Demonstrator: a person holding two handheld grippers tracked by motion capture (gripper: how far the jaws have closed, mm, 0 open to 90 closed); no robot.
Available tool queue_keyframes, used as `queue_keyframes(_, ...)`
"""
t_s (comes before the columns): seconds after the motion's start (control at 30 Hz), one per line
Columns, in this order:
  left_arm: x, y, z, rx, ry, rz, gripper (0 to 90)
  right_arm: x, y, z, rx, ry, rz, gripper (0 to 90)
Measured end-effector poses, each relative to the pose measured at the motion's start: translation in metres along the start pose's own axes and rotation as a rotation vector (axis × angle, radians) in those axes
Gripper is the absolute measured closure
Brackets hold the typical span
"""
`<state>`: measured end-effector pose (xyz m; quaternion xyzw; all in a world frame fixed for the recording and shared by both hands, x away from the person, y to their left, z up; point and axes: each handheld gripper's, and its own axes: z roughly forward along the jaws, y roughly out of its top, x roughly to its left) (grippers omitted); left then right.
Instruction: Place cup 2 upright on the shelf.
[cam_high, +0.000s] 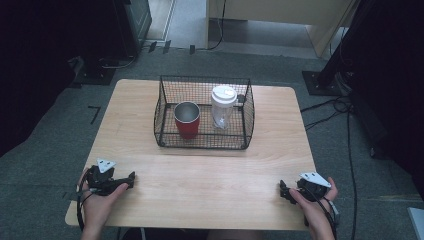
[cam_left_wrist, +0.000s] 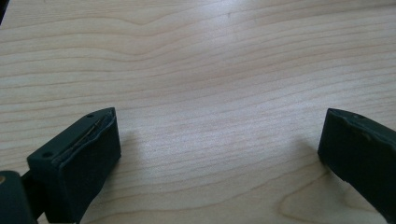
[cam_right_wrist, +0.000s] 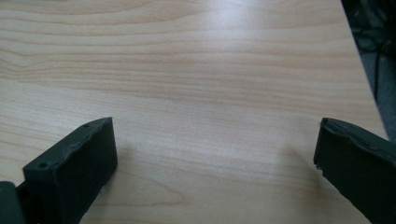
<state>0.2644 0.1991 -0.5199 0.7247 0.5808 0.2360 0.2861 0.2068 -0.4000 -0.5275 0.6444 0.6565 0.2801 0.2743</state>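
Light wooden table (cam_high: 210, 175) with a black wire-mesh basket (cam_high: 165, 107) sitting at the middle of its far half. Inside the basket: a red metal cup with a silver inner wall (cam_high: 187, 120) on the left, upright, and a clear plastic tumbler with a white lid (cam_high: 222, 107) on the right, also upright; the two stand close, probably not touching, hard to tell through the mesh. Left gripper (cam_high: 131, 178), black, held in the person's left hand (cam_high: 97, 200) at the near left corner of the table, jaws spread wide apart with bare wood between them in the left gripper view (cam_left_wrist: 219, 140). Right gripper (cam_high: 283, 191) in the right hand (cam_high: 315, 205) at the near right corner, jaws likewise wide apart, nothing between them in the right gripper view (cam_right_wrist: 215, 144). Both grippers are well apart from the basket.
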Motion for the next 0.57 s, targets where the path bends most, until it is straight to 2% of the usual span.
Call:
queue_keyframes(0.07,0.0000,0.0000,0.0000,0.000,0.000,-0.001,0.0,-0.0008,-0.0004,0.0001,0.010,0.013,0.021,0.0)
queue_keyframes(0.43,0.0001,0.0001,0.0000,0.000,0.000,-0.001,0.0,-0.0006,0.0003,0.0008,0.010,0.002,0.031,0.0)
queue_keyframes(0.57,0.0000,0.0000,0.0000,0.000,0.000,0.000,0.0,-0.0021,0.0007,0.0011,0.012,0.014,0.022,0.0)
